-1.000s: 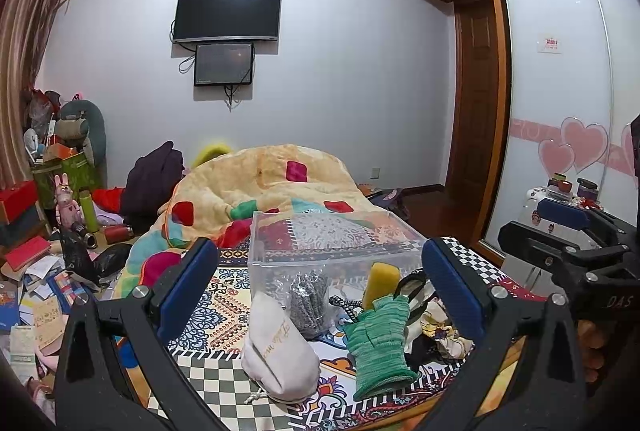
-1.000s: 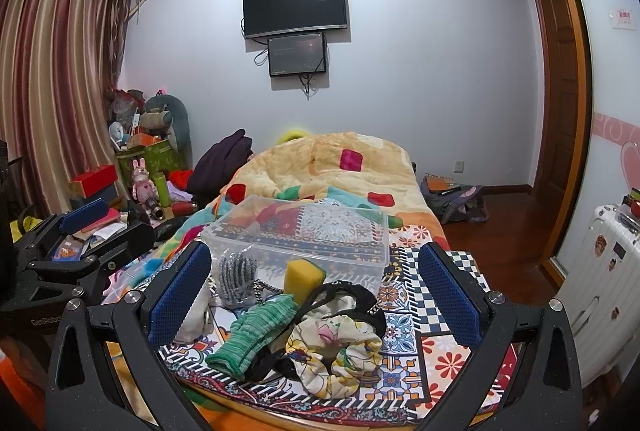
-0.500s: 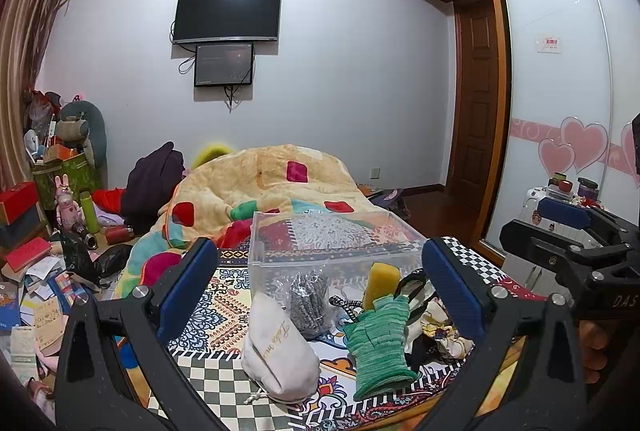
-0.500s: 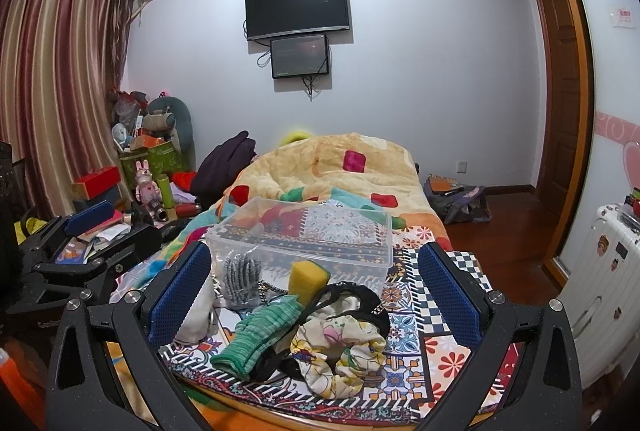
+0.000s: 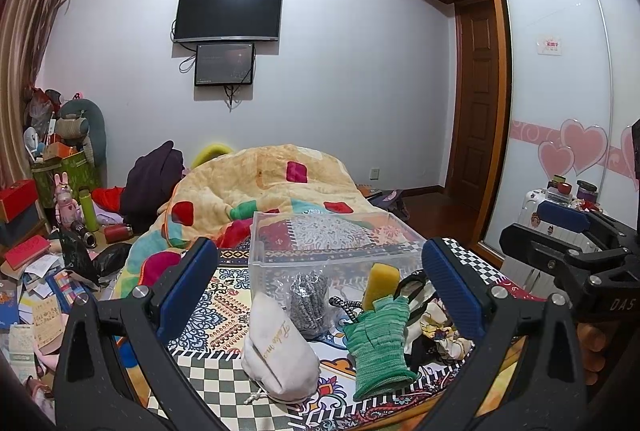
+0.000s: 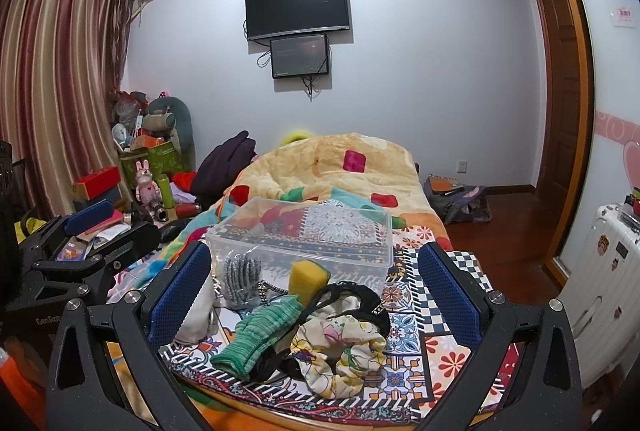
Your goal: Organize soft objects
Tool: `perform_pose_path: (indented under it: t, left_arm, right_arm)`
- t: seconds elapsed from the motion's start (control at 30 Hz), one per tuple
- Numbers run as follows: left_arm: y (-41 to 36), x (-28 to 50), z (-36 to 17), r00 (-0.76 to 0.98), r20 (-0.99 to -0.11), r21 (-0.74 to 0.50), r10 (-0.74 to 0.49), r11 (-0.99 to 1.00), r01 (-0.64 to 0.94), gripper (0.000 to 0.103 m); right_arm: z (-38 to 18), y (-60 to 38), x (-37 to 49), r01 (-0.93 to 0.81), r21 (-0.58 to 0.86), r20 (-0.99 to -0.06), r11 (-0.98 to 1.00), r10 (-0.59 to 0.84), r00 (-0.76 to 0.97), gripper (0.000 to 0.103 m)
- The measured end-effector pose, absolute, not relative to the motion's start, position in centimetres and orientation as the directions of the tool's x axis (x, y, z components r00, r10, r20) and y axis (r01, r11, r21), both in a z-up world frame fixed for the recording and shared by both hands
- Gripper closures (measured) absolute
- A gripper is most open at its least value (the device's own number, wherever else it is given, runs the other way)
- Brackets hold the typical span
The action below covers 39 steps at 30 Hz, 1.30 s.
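On the patterned worktop cloth (image 5: 224, 387), left to right: a white drawstring fabric pouch (image 5: 278, 351), a grey knitted bundle (image 5: 308, 301), a yellow sponge block (image 5: 380, 285), a green knitted glove (image 5: 380, 343) and a floral cloth (image 6: 340, 347). Behind them stands a clear plastic storage box (image 5: 332, 243). The left hand-held gripper (image 5: 322, 289) and right hand-held gripper (image 6: 314, 297) both hover spread wide, holding nothing.
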State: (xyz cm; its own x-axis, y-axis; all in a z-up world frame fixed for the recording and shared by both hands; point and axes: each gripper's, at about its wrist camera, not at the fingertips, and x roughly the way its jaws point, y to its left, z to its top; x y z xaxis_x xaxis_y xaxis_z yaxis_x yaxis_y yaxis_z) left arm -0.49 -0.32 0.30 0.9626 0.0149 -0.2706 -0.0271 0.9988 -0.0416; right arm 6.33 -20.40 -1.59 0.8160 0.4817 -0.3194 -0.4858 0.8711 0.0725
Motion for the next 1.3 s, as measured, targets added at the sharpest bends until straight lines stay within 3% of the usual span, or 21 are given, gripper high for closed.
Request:
perform_pose_path:
  t: [0.4, 0.83, 0.97, 1.2, 1.3]
  left_arm:
    - [-0.1, 0.0, -0.1, 0.954, -0.298, -0.035, 0.022, 0.999, -0.034, 0.000]
    - [3.9, 3.8, -5.3, 0.852, -0.523, -0.093, 0.000, 0.994, -0.058, 0.001]
    - [5.2, 5.2, -7.2, 0.809, -0.588, -0.136, -0.017, 0.988, -0.078, 0.011]
    - [5.6, 6.9, -10.7, 0.743, -0.669, -0.159, -0.037, 0.983, -0.094, 0.017]
    - [5.4, 6.7, -11.4, 0.729, -0.682, -0.171, -0.060, 0.982, -0.080, 0.023]
  right_arm:
    - [-1.9, -20.5, 6.5, -0.481, 0.073, -0.332, 0.874, 0.476, 0.814, 0.000]
    - [-6.0, -22.4, 10.2, -0.450, 0.109, -0.503, 0.886, 0.440, 0.744, 0.001]
    - [-7.4, -23.2, 11.7, -0.426, 0.165, -0.550, 0.889, 0.442, 0.708, 0.012]
    - [-9.9, -22.9, 12.8, -0.427, 0.216, -0.625, 0.878, 0.460, 0.631, 0.015]
    - [-10.6, -22.4, 13.0, -0.436, 0.221, -0.650, 0.872, 0.465, 0.601, 0.026]
